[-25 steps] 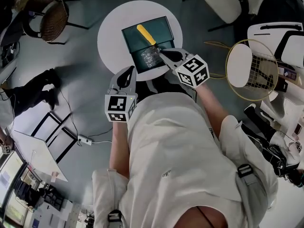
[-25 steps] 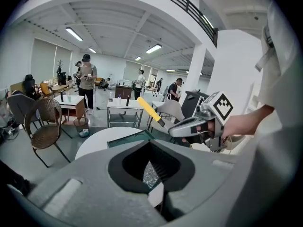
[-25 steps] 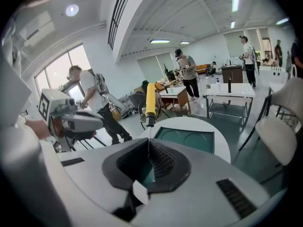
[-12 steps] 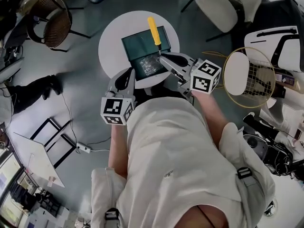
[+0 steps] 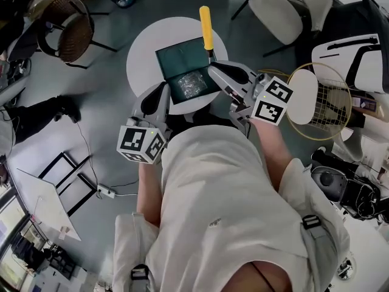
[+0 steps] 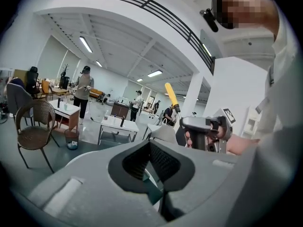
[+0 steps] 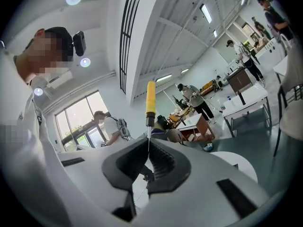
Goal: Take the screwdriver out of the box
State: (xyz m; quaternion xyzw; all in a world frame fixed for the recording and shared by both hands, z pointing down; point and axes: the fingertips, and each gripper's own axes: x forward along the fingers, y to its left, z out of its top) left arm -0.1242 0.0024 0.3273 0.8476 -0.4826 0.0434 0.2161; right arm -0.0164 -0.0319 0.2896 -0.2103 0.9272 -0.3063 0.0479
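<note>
Holding one screwdriver (image 5: 206,26) by its thin shaft, the right gripper (image 5: 214,67) was clamped on it; the left gripper (image 5: 160,91) had its jaws together on nothing.

Counted: one screwdriver, one box (image 5: 182,53), one round table (image 5: 143,47), one crinkled clear packet (image 5: 191,85) and two grippers. In the head view the screwdriver's long axis ran almost straight from 12 to 6 o'clock. Its yellow handle pointed to 12 and reached past the table's rim, and its shaft end sat at 6 between the right jaws, outside the box at the box's 1 o'clock corner. In the right gripper view it stood upright, handle on top. The box lay open on the table, with the packet at its 6 o'clock end. The left gripper was at the table's 7 o'clock edge.
</note>
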